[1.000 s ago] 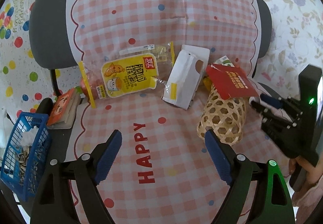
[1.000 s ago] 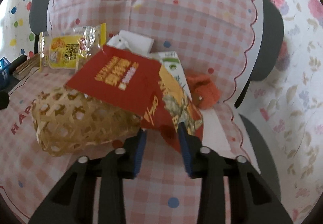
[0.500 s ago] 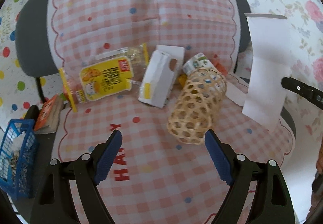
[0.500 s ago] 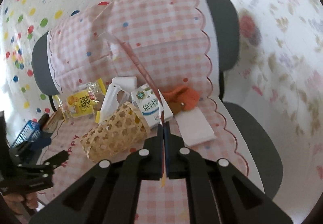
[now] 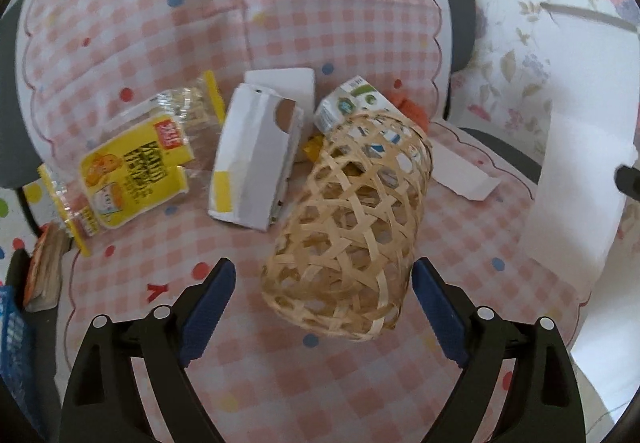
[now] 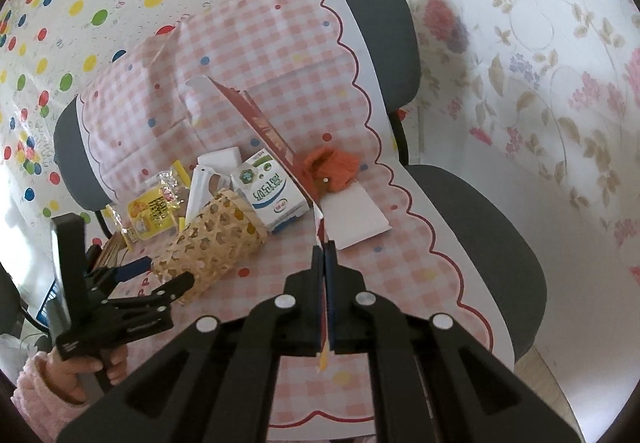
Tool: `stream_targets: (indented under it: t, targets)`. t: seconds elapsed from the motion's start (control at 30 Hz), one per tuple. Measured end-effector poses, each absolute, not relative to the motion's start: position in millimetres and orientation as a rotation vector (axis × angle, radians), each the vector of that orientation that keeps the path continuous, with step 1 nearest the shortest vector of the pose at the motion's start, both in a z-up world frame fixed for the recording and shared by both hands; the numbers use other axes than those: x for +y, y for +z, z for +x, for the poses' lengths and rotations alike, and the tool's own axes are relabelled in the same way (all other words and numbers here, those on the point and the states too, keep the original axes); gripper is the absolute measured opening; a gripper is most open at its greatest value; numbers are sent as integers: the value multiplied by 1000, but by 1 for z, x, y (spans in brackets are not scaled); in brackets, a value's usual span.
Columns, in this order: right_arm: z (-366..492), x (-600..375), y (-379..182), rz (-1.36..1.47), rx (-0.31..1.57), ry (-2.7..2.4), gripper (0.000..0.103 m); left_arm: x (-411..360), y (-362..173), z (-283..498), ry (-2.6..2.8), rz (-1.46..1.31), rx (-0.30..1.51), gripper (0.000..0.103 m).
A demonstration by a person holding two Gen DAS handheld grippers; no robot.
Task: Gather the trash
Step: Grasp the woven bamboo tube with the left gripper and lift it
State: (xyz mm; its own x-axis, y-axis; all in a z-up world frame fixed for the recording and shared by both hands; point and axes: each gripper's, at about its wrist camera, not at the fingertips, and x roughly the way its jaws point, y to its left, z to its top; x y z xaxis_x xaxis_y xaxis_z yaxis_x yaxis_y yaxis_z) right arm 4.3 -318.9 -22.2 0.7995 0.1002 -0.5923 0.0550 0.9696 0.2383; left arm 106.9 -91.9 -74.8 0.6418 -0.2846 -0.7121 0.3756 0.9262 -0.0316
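Left wrist view. My left tongs [image 5: 322,297] point down at the basket [image 5: 348,227], which lies on its side on the chair's checked cover [image 5: 280,383]. The basket's closed end sits between the two blue pads; neither pad touches it, and the jaws are opening, near their widest. Its long axis runs from 6 toward 1 o'clock, mouth at the far end, beside the milk carton [image 5: 352,103].

Right wrist view. My right tongs [image 6: 323,257] are clamped tight on a red card wrapper [image 6: 272,135], held edge-on in the air and rising toward 11 o'clock. The basket lies at 10 o'clock from them. I judge the left tongs nearer: they must right the basket before the wrapper goes in.
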Motion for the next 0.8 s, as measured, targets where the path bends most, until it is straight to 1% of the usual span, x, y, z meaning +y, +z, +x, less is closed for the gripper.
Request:
stream_targets:
  t: [0.17,0.2,0.23,0.27,0.43,0.7,0.8]
  targets:
    - [3,-320,-26,263,653,26,2,-90,-76,95,-417,101,740,87]
    - [2,-320,-27,264,654,27,2,-88,-76,93,-423,87,737,84]
    - [1,-320,-27,265,655,28,2,-87,-77,92,-424,82,739,76]
    - [0,-319,-28,265,657,27,2,-87,-78,93,-420,82,743,73]
    - [-6,-317,-28,270,661,29,2,-84,-76,87,-408,83,741,71]
    - [-42,-314,-14,270,625,26,2,-78,-16,18,-454,46,592,71]
    - [-58,-312,-10,270,614,29,2,-77,-3,-6,-477,41,583,71]
